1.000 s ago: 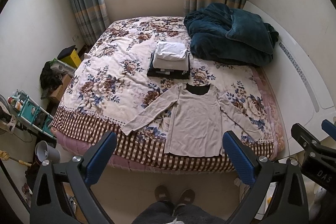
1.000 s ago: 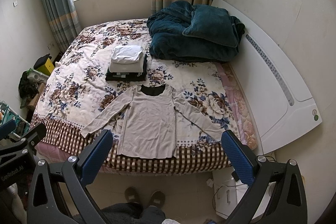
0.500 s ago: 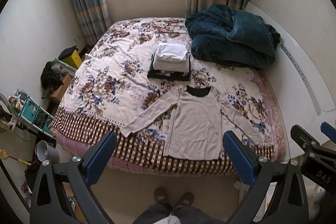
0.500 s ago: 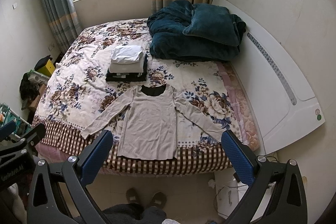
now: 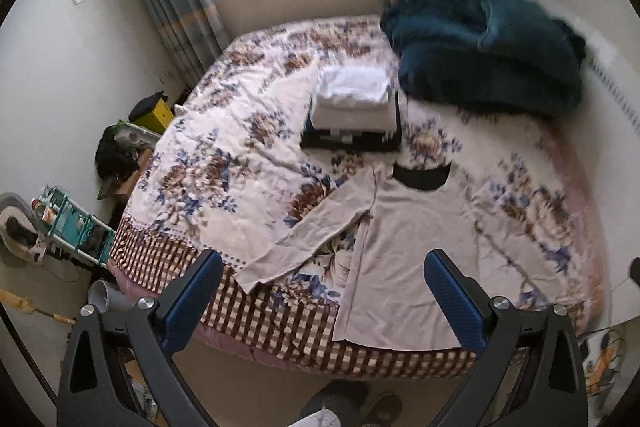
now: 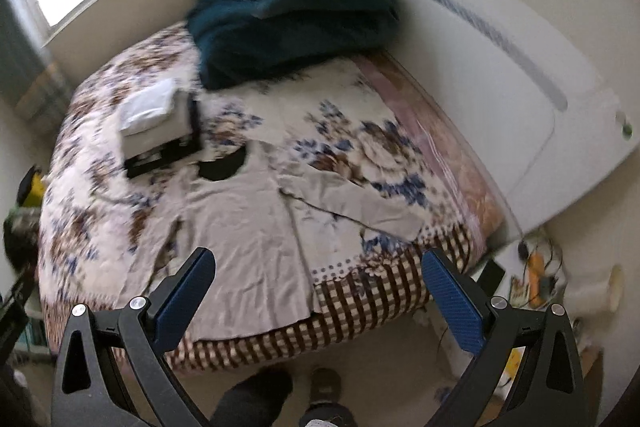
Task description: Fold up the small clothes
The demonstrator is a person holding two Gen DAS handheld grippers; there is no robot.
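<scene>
A beige long-sleeved top (image 5: pixel 404 247) (image 6: pixel 244 243) lies flat at the near edge of the bed, sleeves spread, dark neck opening away from me. Behind it stands a stack of folded clothes (image 5: pixel 354 107) (image 6: pixel 158 123), white on top and dark below. My left gripper (image 5: pixel 320 291) is open above the top's left sleeve and hem, holding nothing. My right gripper (image 6: pixel 316 291) is open too, hanging over the hem and the bed's front edge. Both views are blurred by motion.
The bed (image 5: pixel 208 171) has a floral cover with a checked border. A dark teal blanket (image 5: pixel 492 63) (image 6: pixel 296 7) is heaped at the far right by the white headboard (image 6: pixel 520 99). Clutter and a teal rack (image 5: pixel 76 227) stand on the floor left; cables lie on the floor right (image 6: pixel 536 267).
Both grippers have moved down and closer to the bed. The right view has swung to the right. The top and the stack lie as before.
</scene>
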